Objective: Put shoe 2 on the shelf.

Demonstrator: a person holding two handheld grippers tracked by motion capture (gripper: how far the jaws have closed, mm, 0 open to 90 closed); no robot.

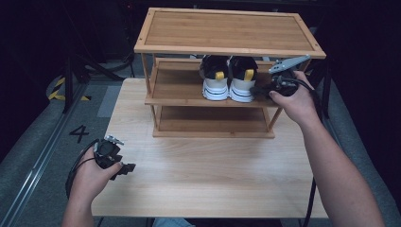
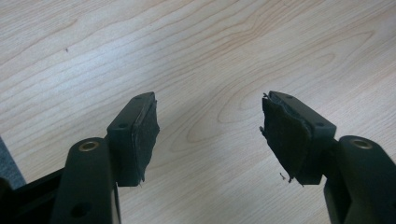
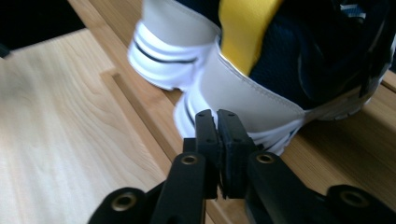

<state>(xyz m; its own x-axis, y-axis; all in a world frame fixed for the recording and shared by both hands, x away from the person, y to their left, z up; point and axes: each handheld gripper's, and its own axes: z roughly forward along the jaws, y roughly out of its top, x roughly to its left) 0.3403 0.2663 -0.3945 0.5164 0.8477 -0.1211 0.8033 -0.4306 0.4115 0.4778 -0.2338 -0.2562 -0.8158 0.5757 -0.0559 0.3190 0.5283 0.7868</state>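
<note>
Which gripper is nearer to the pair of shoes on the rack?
The right. The right gripper is at the middle shelf, jaws closed, just beside the shoes. The left gripper rests low over the table, in front of the rack, jaws open.

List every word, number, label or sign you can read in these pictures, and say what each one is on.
"4": a dark numeral on the grey floor, left of the wooden table.
Yellow and black hazard stripes: a marking with no text, on the floor further back on the left.
Sneakers on the middle shelf of the shoe rack: no readable brand or label, either from above or in the right gripper view.
</note>
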